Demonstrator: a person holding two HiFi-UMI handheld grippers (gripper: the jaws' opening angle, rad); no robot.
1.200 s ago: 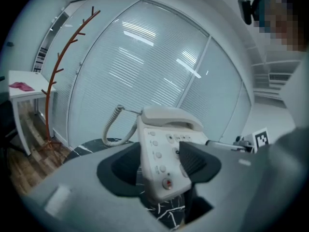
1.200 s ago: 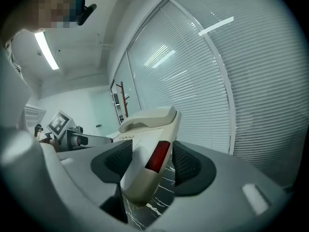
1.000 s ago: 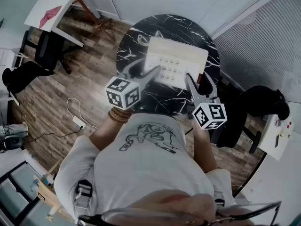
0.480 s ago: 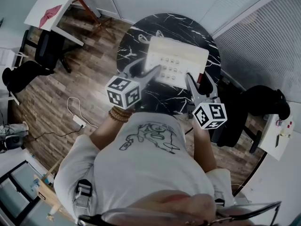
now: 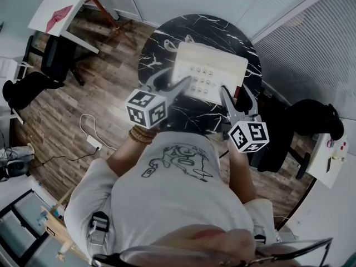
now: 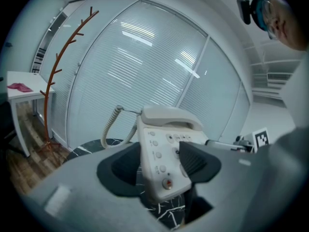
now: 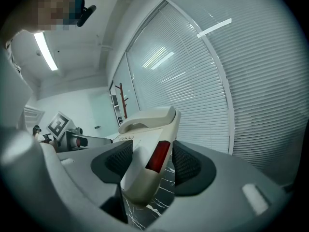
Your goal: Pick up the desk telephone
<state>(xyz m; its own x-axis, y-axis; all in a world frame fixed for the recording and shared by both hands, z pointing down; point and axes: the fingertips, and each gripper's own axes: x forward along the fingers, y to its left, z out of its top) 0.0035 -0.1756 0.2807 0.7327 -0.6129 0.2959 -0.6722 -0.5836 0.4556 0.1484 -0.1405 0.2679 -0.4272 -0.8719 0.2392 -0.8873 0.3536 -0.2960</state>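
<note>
A round black marble table (image 5: 161, 49) fills the middle of a wood-floored office, seen from above the shoulders of a person (image 5: 172, 193) in a pale printed shirt. The cream phone (image 5: 210, 71) is at the table's centre, keypad up, between two hand-held grippers. Whether it has left the tabletop cannot be told from above.

The left gripper (image 5: 177, 78) reaches in from the phone's near left corner. Its own view shows that corner wedged between the dark pads, the jaws standing wide and clamped on the phone's body (image 6: 161, 153), with veined marble showing below. The right gripper (image 5: 233, 96) comes in at the near right side. In its view the jaws are closed on the phone's edge (image 7: 145, 163), one pad on either face, beside a red panel.

The handset (image 6: 169, 117) rests in its cradle along the far end. A coiled cord (image 6: 112, 127) loops down from it at the left, in front of window blinds.
</note>
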